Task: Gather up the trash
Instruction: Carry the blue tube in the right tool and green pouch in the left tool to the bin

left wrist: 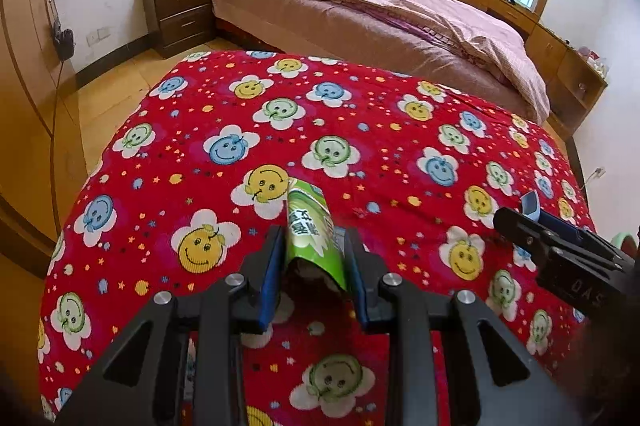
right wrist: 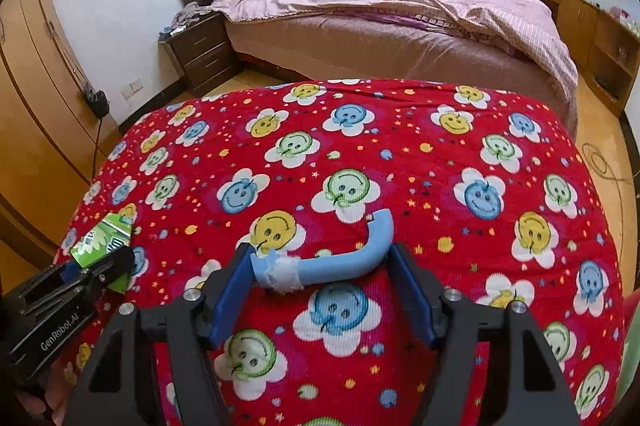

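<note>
Carton [left wrist: 310,226] between left gripper [left wrist: 314,246] pads, above quilt [left wrist: 360,130]; bed [left wrist: 360,6] behind quilt, nightstand [left wrist: 180,10] left of bed.

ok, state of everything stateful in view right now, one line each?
left gripper: shut on the green carton, lifted off the red quilt.
green carton: crushed flat, open-ended.
right gripper: jaws around the blue foam piece, touching both pads.
blue foam piece: bent, taped at one end.
nightstand: drawers closed.

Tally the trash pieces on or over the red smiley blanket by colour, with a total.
Green: 1, the green wrapper clamped in the left gripper.
Blue: 1, the blue curved piece between the right gripper jaws.
Total: 2.
</note>
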